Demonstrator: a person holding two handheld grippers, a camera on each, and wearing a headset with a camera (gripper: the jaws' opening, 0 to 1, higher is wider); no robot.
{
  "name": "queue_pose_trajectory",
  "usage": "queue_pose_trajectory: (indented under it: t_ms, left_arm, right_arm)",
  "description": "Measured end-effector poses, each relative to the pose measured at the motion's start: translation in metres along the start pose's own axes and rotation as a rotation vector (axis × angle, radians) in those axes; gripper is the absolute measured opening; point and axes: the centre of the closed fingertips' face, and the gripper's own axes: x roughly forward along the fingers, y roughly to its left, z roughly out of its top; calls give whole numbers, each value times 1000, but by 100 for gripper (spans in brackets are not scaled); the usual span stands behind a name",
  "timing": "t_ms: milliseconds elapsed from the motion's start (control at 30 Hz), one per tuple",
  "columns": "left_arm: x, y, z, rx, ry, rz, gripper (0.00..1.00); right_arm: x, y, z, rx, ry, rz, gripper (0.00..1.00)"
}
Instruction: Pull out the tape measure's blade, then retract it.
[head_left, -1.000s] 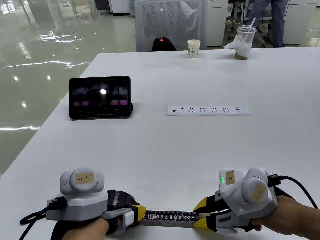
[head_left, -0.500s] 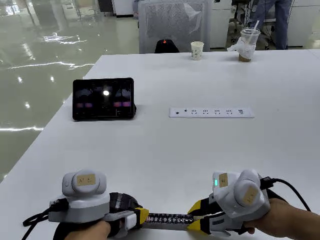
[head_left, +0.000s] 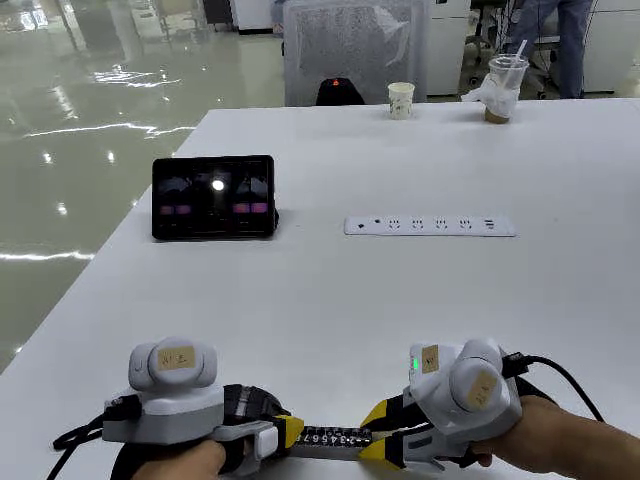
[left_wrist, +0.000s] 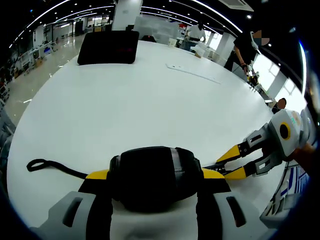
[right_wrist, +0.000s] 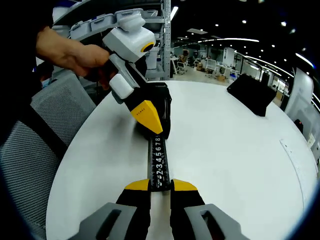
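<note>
Your right gripper (right_wrist: 160, 186) has its jaws pressed together on the tip of the blade (right_wrist: 158, 160). Your left gripper (left_wrist: 156, 176) clamps the black case (right_wrist: 159, 112) from both sides.

The main risk, as I judge it, is the thin blade slipping from between the right jaws. A blade like this is likely spring-loaded, so it would snap into the case and its end could whip. Pulling off the blade's own line would twist or kink it. The rounded case could also turn in the left jaws under a hard tug, because only the yellow tips bear on it.

The tape measure (head_left: 255, 408) sits at the near edge of the white table (head_left: 400, 300), well in front of the tablet (head_left: 214, 196) and slightly to its right. A short stretch of blade is out, flat and straight, bridging the two grippers. Its face is dark with pale numerals. A black wrist strap (left_wrist: 50, 166) trails from the case across the table, on the side away from the right gripper.
</note>
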Motion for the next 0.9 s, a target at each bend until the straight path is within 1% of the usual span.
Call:
queue_pose_trajectory:
  t_ms: [900]
  left_arm:
    - [-1, -1, 0, -10, 4, -15, 63]
  right_arm:
    - [22, 1, 20, -25, -13, 18, 11]
